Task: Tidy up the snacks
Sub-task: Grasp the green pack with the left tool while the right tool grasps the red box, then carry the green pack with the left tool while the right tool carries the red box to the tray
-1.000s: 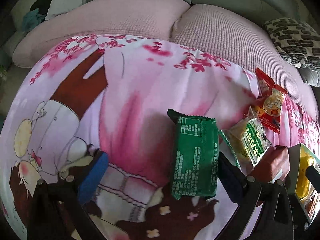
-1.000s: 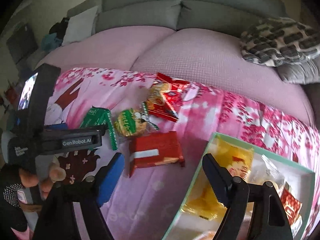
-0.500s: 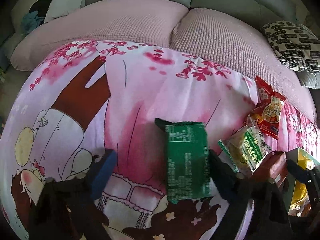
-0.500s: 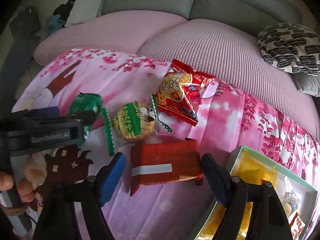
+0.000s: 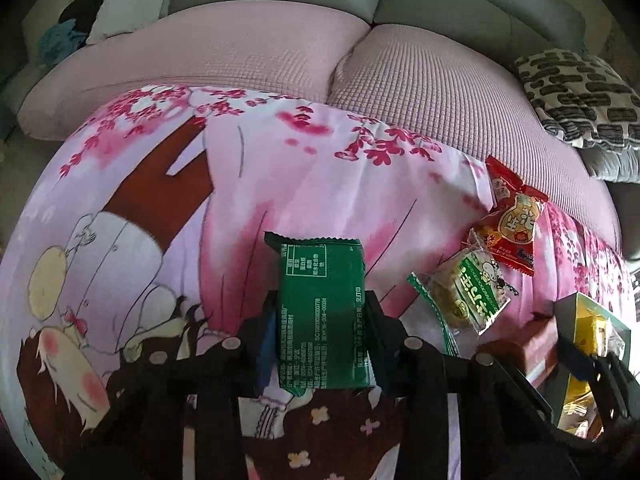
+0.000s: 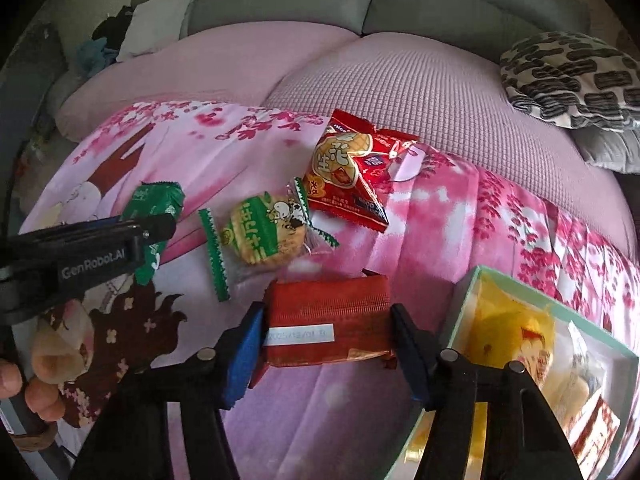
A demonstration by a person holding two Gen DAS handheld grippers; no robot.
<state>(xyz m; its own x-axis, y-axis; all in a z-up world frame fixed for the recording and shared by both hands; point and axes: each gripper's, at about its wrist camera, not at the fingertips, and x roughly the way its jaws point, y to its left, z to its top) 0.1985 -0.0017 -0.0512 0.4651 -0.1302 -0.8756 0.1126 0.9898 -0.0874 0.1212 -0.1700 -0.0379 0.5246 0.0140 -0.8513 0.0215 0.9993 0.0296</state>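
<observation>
The left claw now pinches one green snack packet between its fingers; a second ago they stood wide around it. The right claw has closed in on one dark red packet, pads at both ends. Just beyond lie one round cracker in a green wrapper and one bright red bag, all on a pink cartoon-print blanket over a sofa. One open box of snacks sits right.

Four loose snack packets: green wrapper, round cracker, red bag, red bar; one box.
</observation>
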